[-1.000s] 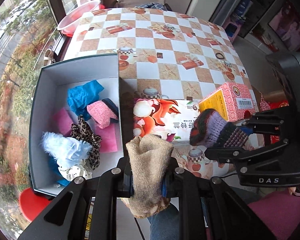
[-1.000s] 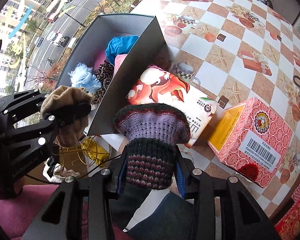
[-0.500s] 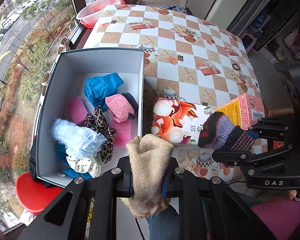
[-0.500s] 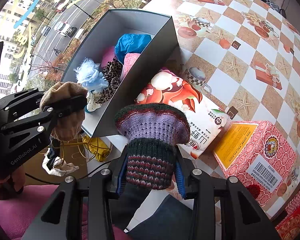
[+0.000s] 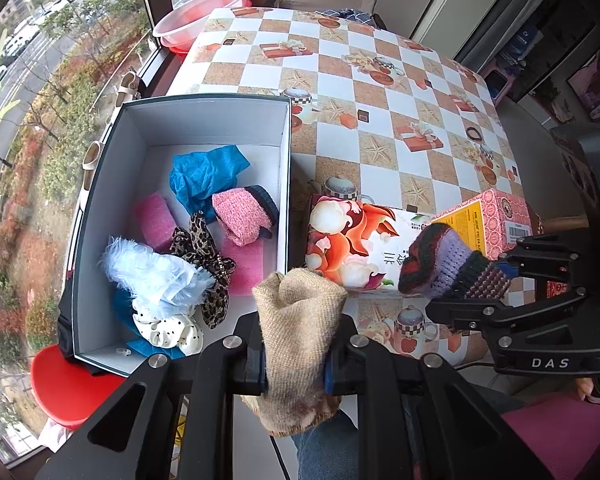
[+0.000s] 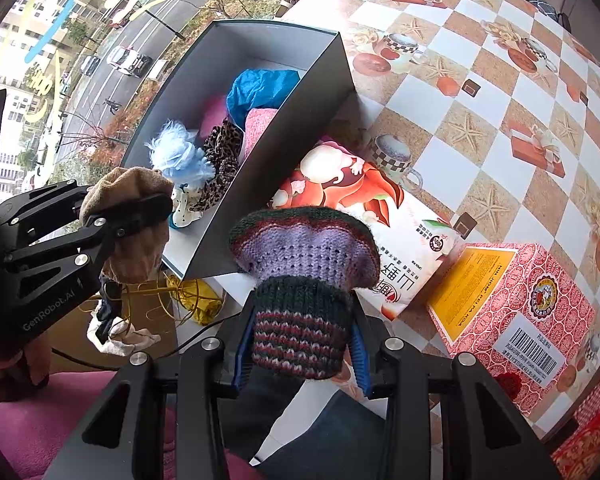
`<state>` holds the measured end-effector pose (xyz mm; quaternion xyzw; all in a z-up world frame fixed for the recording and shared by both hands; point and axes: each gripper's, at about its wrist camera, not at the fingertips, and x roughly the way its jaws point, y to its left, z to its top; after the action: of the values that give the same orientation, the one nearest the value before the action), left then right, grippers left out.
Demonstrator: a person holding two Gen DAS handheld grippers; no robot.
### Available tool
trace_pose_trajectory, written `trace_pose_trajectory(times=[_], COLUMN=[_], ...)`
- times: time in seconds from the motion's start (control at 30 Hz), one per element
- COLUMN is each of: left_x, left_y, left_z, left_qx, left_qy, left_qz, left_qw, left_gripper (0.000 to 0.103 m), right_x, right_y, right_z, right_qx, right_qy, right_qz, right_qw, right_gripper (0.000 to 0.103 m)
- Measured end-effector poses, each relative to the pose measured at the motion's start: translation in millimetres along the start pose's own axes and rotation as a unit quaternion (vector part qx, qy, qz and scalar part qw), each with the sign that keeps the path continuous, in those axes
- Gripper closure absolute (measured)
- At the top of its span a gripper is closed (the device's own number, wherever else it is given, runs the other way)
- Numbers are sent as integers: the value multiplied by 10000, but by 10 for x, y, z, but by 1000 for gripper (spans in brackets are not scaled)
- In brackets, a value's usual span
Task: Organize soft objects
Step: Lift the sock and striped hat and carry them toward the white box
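My left gripper (image 5: 294,354) is clamped on a tan knit sock (image 5: 298,320), a coarse beige weave bunched into a rounded lump above the fingers with its frayed end hanging below them. It sits just off the near right corner of the open grey box (image 5: 100,184), above the table's near edge.

My right gripper (image 6: 300,346) is clamped on a striped knit sock (image 6: 304,264): a dark green cuff with red and white zigzag bands pinched between the blue finger pads, flaring out into a lilac middle and a dark red-and-green rim. It hangs to the right of the box, over the near end of a floral tissue pack (image 5: 352,248) that lies against the box's right wall.

Inside the box lies a heap of soft things: a crumpled blue cloth (image 5: 204,176) toward the far end, a pink knit sock with a dark cuff (image 5: 246,216) near the right wall, 2 pink foam pieces (image 5: 156,220) on the floor, a leopard-print scrunchie (image 5: 204,256) in the middle, a pale blue fluffy piece (image 5: 152,272) and a white dotted scrunchie (image 5: 168,328) at the near end.

A pink patterned carton (image 6: 516,308) with a yellow side stands right of the tissue pack, on the checked tablecloth (image 5: 380,92).
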<state>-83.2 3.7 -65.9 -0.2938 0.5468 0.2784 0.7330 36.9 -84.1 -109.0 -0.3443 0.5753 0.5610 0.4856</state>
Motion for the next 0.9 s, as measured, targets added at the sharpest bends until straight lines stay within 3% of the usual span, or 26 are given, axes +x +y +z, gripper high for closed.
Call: trace_pose_trajectory(times=[0.9], left_x=[20], left_y=[219], left_z=[61], left_qx=[-348], left_qy=[-10], left_qz=[33], left_qw=[9994], left_gripper=[82], right_x=[-46], right_y=[-17], right_z=[147], right_qx=[77], right_qy=[-40], right_qz=[18], right_qw=[10000], right_gripper=[62])
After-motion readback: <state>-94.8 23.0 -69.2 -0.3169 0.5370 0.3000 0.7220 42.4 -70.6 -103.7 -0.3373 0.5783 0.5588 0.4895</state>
